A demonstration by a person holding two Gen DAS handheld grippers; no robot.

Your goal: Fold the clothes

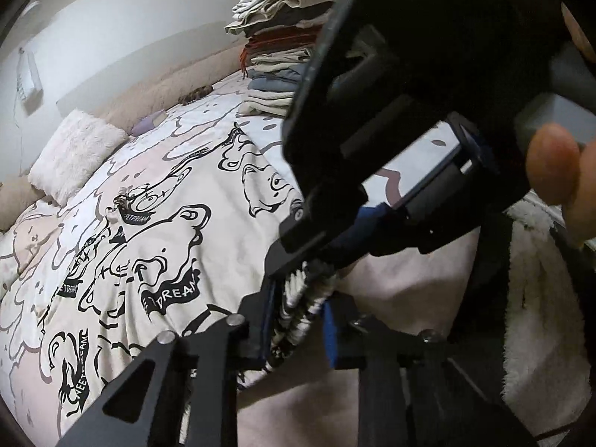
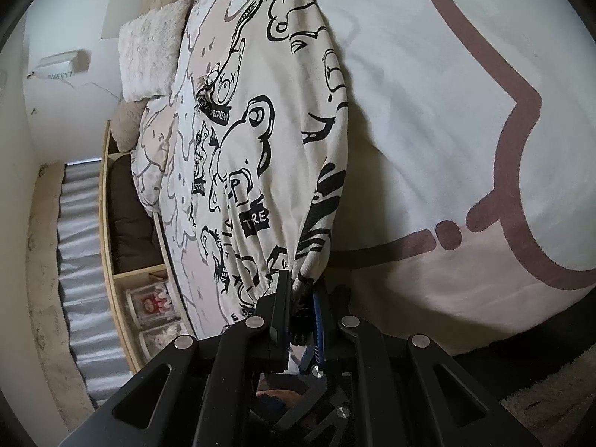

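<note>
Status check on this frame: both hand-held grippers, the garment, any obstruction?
Left hand-held gripper shut on printed garment's hem. Right hand-held gripper shut on same hem, close beside the left. Folded stack behind, clear of the work.

Black fingers [image 2: 281, 309], blue pads [image 2: 317, 329]

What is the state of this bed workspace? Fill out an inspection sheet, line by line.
Surface: bed covered by a pale pink and white cartoon-outline blanket.
Job's things: cream garment with black bear print, spread on the bed, one gathered edge held up.
Clutter: tall stack of folded clothes at the far side; fluffy white pillow.
Grippers: left hand-held gripper shut on the garment's gathered edge; right hand-held gripper shut on the same garment, close beside the left.
Cables: thin cord on the wall under a white wall unit.
Surroundings: white wall, wooden shelf with small items beside the bed.
</note>
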